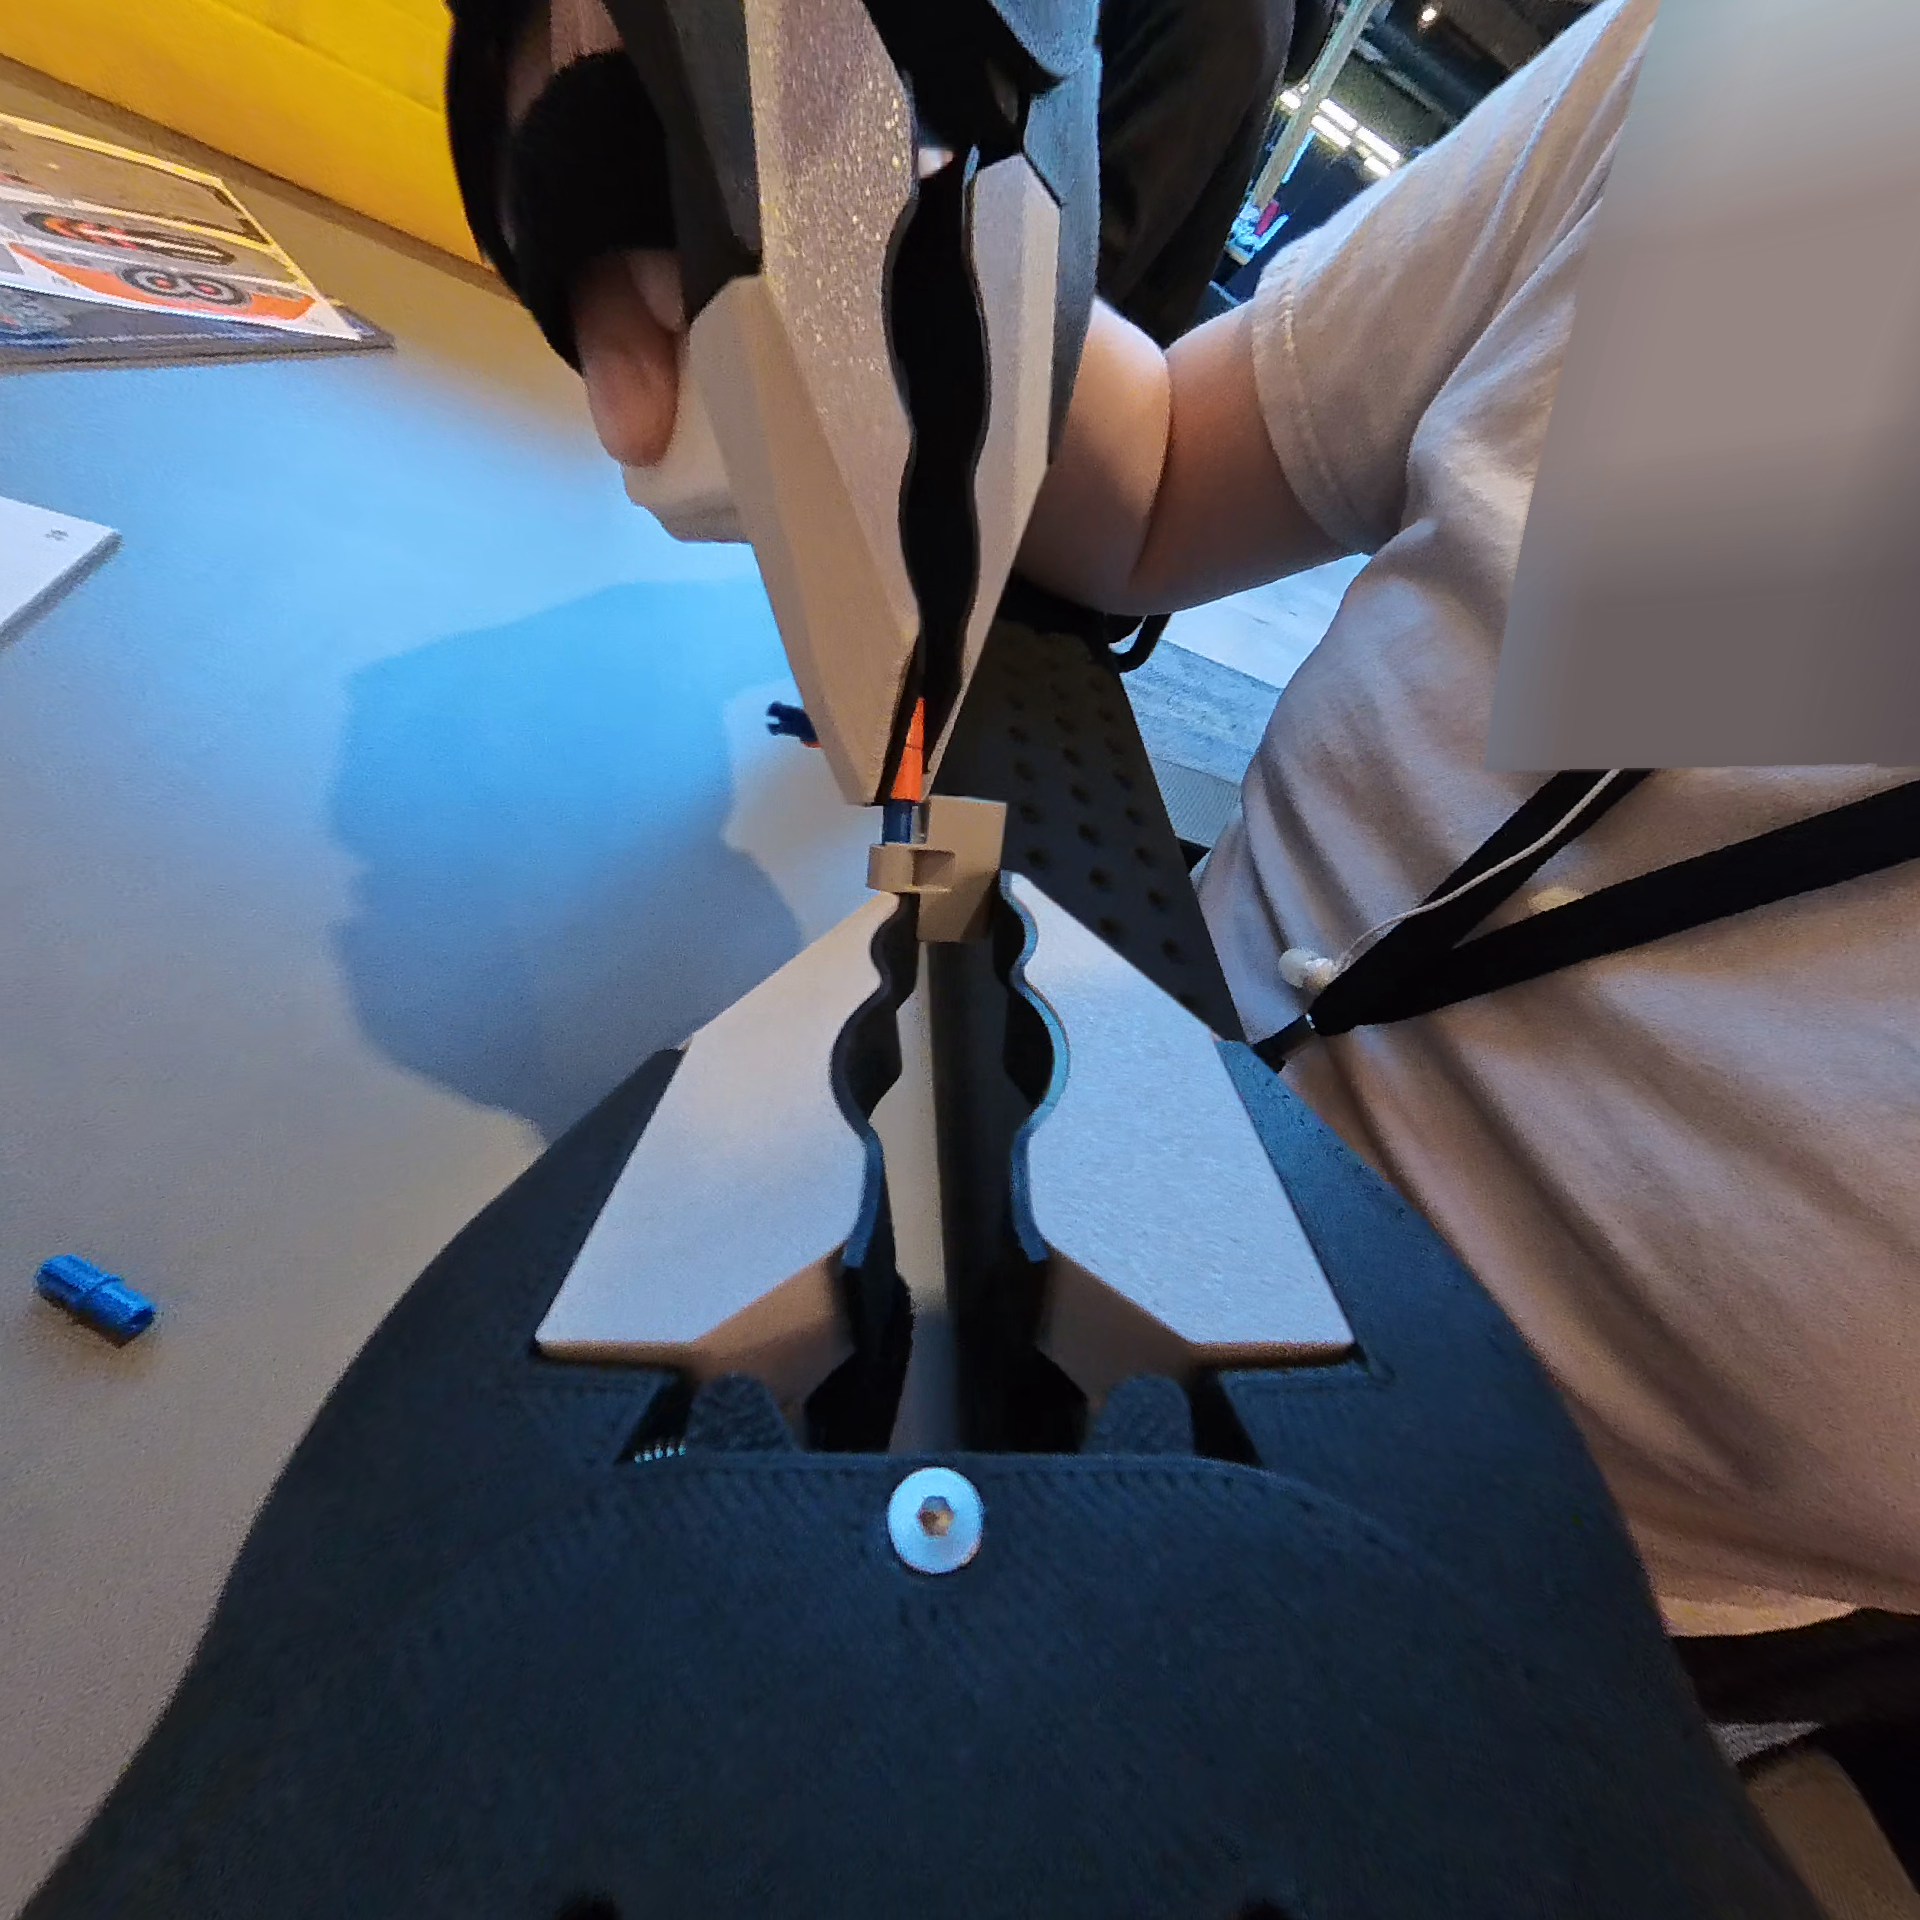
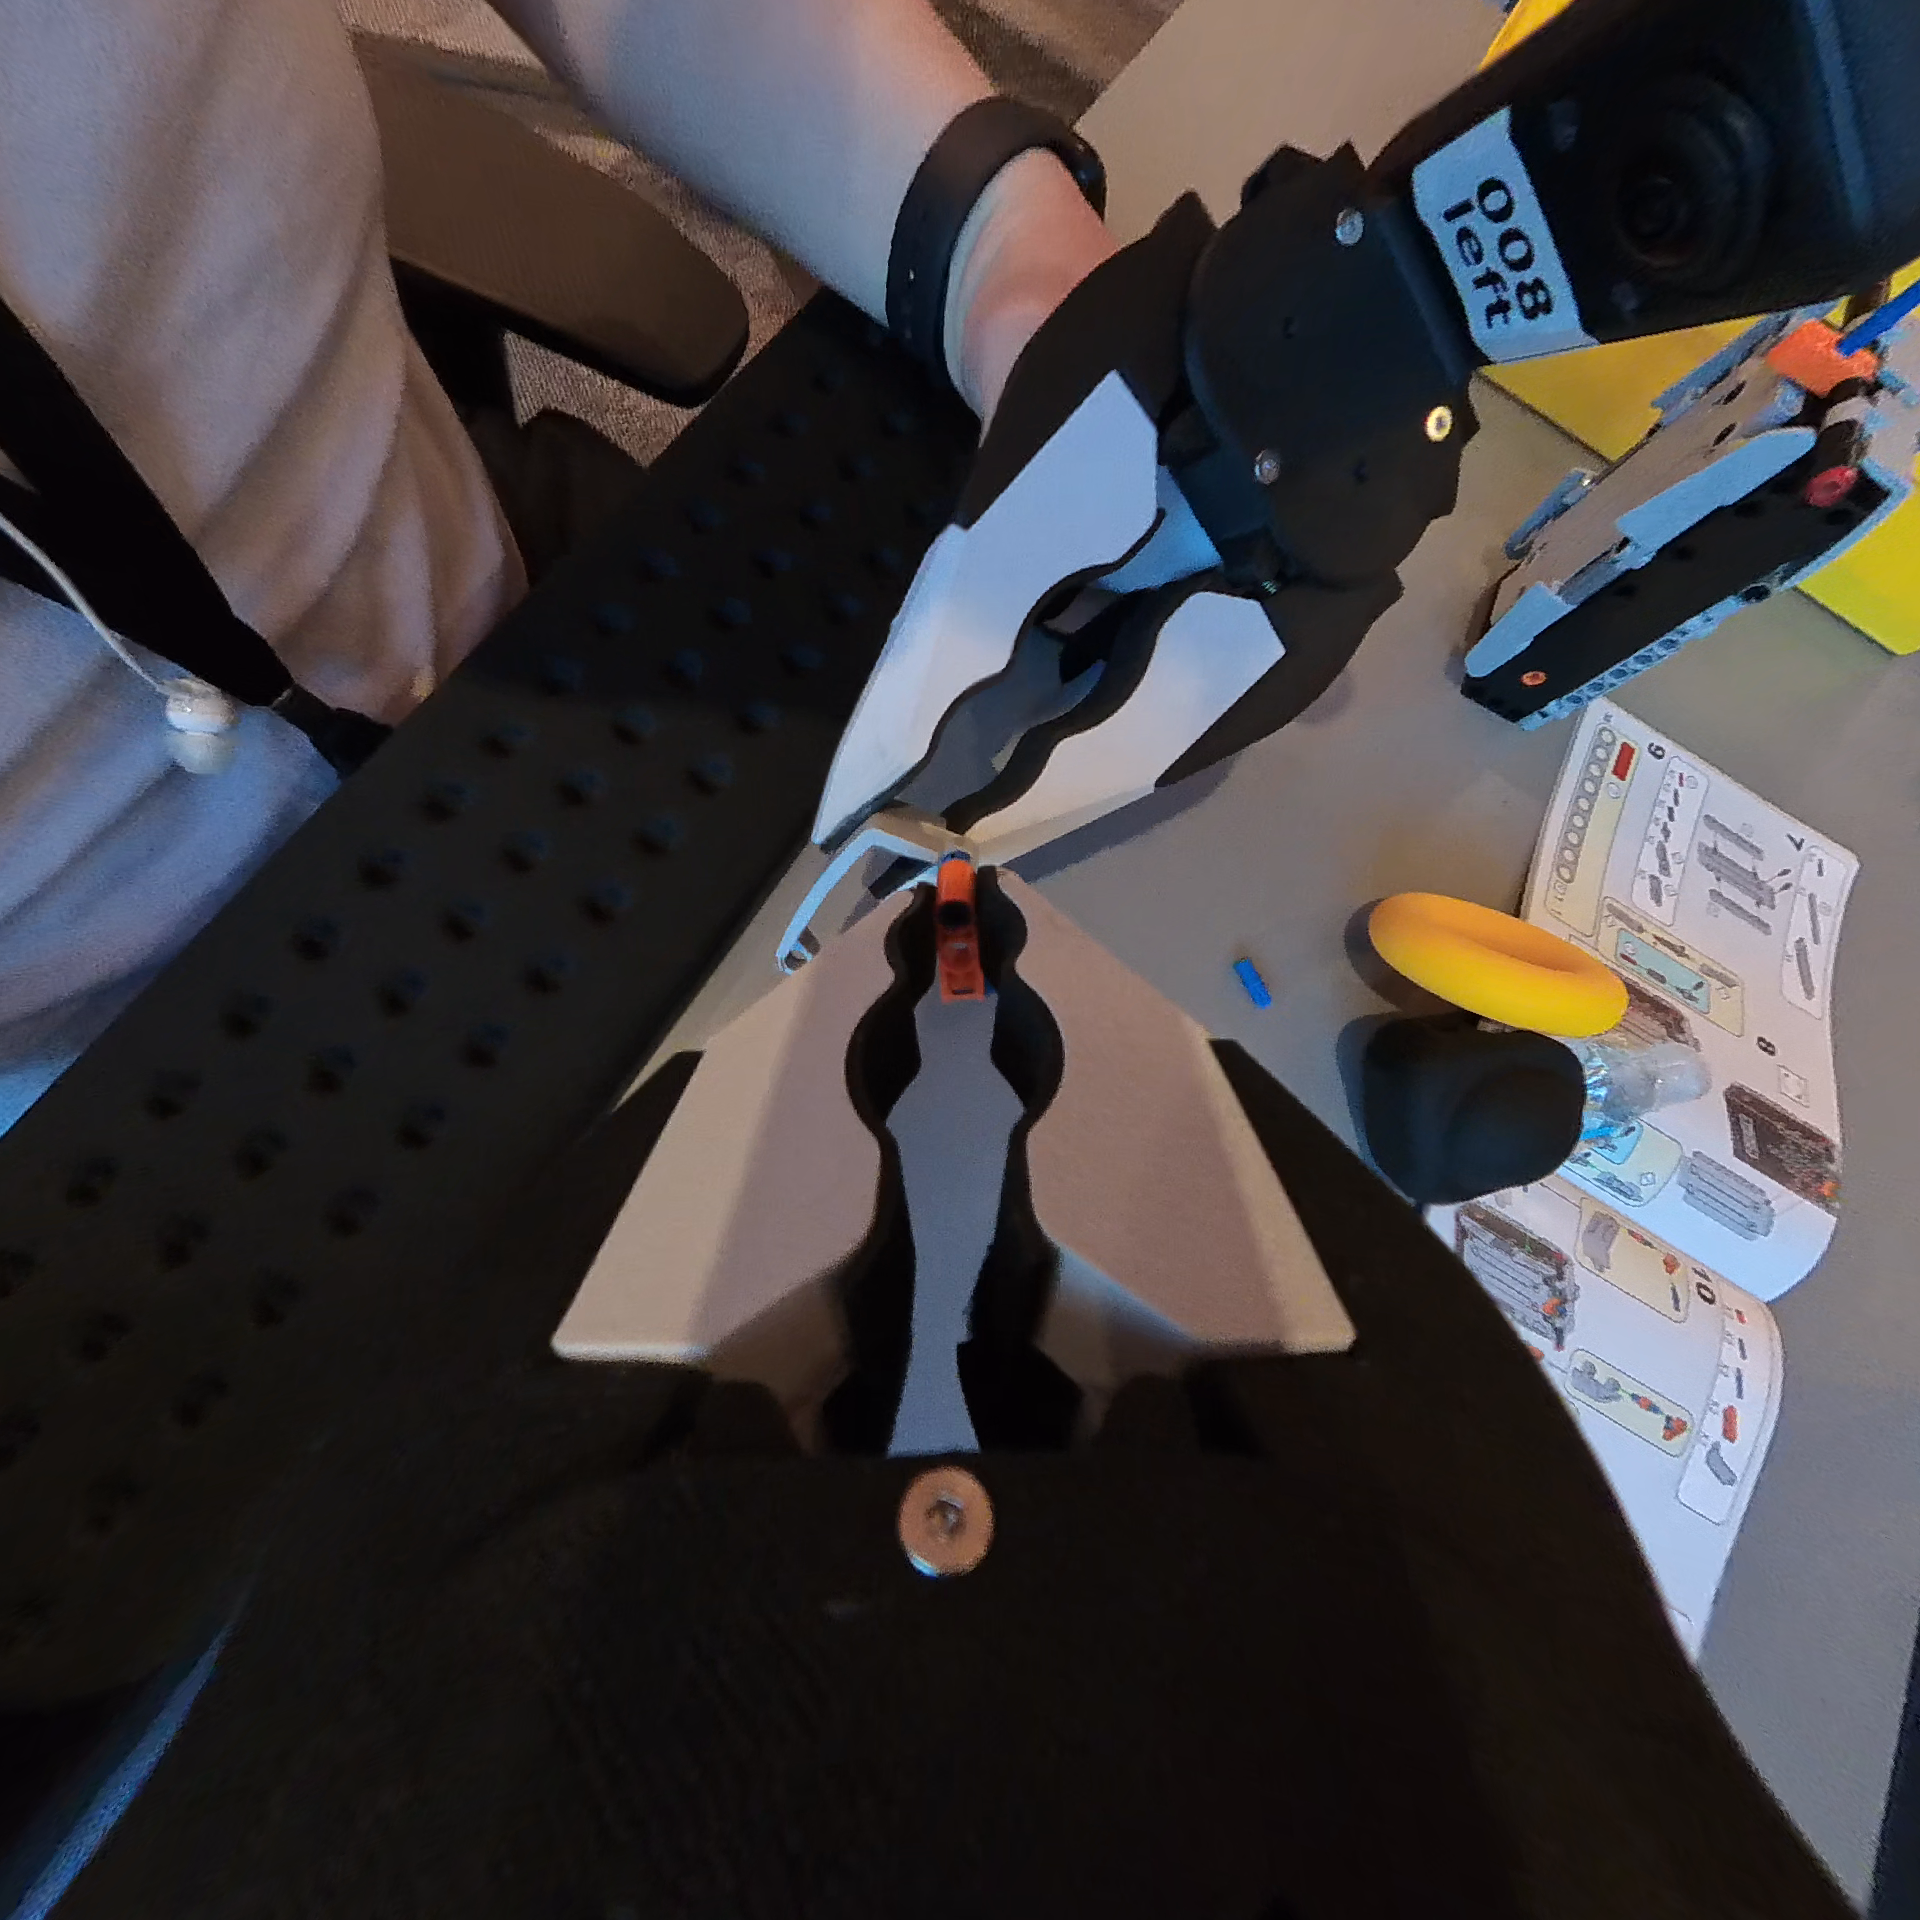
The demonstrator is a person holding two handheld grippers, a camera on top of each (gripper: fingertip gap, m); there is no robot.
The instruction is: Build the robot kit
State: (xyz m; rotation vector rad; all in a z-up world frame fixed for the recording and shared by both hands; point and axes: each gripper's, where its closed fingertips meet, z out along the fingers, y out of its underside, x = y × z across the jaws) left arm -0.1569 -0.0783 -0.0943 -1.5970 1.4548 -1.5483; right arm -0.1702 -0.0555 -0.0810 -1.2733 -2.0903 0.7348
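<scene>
My left gripper is shut on a small grey brick-toy piece, held above the grey table. In the right wrist view the same grey piece has a thin curved arm. My right gripper is shut on an orange connector with a blue pin at its tip. In the left wrist view the right gripper comes down from above, and the orange connector with its blue pin meets the grey piece. The left gripper shows tip to tip with mine in the right wrist view.
A black studded plate lies along the table's near edge by the person's torso. Loose blue pins lie on the table. A yellow ring, a black tyre, an open instruction booklet and a part-built model sit at right. Less than 4 cm separates the two grippers' tips.
</scene>
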